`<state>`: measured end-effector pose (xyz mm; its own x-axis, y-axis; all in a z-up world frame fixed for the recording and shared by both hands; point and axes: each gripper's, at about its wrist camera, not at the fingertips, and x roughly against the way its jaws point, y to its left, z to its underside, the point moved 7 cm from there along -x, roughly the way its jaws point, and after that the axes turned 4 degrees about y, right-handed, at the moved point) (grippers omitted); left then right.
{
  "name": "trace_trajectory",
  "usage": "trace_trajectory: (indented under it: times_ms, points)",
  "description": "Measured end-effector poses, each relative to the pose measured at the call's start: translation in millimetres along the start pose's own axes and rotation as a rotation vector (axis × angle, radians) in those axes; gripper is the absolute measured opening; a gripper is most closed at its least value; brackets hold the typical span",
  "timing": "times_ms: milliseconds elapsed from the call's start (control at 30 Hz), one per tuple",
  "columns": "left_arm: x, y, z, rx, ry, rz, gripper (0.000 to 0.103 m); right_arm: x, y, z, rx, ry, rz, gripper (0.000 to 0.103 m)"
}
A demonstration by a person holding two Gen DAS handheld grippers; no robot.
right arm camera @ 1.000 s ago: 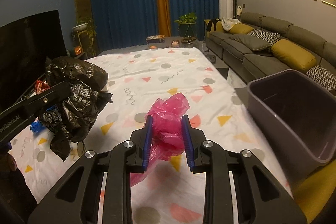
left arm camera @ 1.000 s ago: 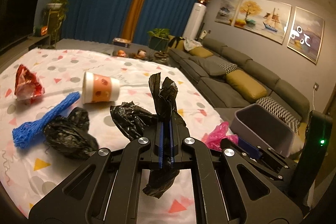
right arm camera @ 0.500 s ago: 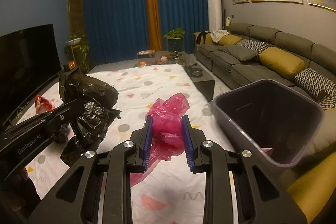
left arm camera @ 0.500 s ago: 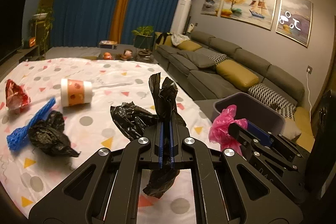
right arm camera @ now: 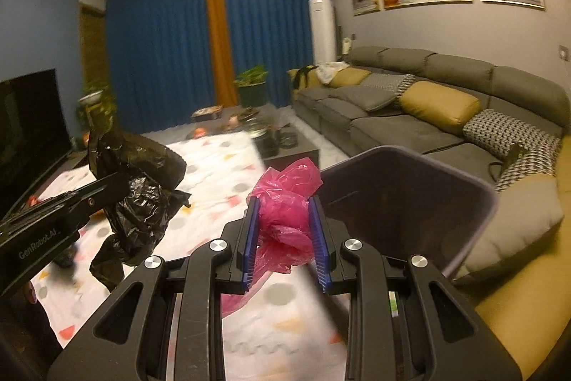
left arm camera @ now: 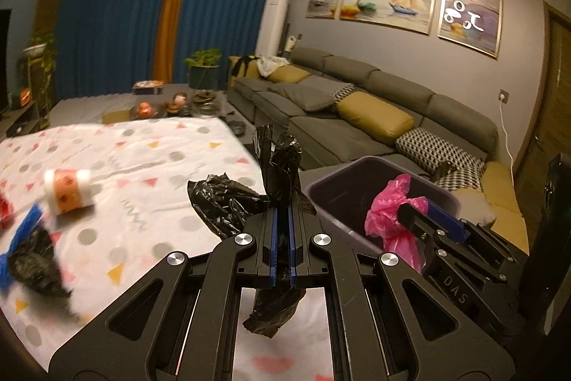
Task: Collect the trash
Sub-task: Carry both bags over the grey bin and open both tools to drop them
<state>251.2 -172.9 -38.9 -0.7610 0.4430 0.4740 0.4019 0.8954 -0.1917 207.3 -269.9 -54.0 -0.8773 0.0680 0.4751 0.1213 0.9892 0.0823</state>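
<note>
My left gripper [left arm camera: 282,220] is shut on a crumpled black plastic bag [left arm camera: 228,202] and holds it in the air above the patterned cloth; the bag also shows in the right wrist view [right arm camera: 142,188]. My right gripper [right arm camera: 285,227] is shut on a crumpled pink plastic bag [right arm camera: 285,199] and holds it at the near left rim of the grey bin [right arm camera: 421,199]. In the left wrist view the pink bag [left arm camera: 396,206] hangs over the bin [left arm camera: 342,188].
On the white patterned cloth [left arm camera: 150,166] lie a paper cup [left arm camera: 67,191] on its side, another black bag [left arm camera: 32,263], a blue net piece [left arm camera: 25,224] and a red wrapper at the left edge. A grey sofa [left arm camera: 357,109] runs along the right wall.
Both grippers have lifted and swung right towards the bin with their bags. The pink bag has gone from above the cloth to the bin's rim.
</note>
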Motion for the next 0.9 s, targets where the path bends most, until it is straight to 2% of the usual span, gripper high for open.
trace_trajectory:
  times_ms: [267, 433, 633, 900]
  points:
    - [-43.9, -47.9, -12.5, -0.043, 0.033, 0.088, 0.004, -0.3, -60.6, -8.8, -0.072, -0.025, 0.096, 0.028]
    - [-67.3, -70.5, -13.7, -0.067, 0.050, 0.124, 0.004, -0.3, -82.6, -8.7, -0.100, -0.031, 0.131, 0.028]
    - [-89.7, -95.9, -10.1, -0.098, 0.076, 0.175, 0.004, -7.9, -93.4, -6.0, -0.093, -0.024, 0.160, 0.028]
    - [-108.1, -99.0, -3.7, -0.100, 0.106, 0.200, 0.004, -15.9, -96.6, 5.9, -0.104, -0.002, 0.161, 0.029]
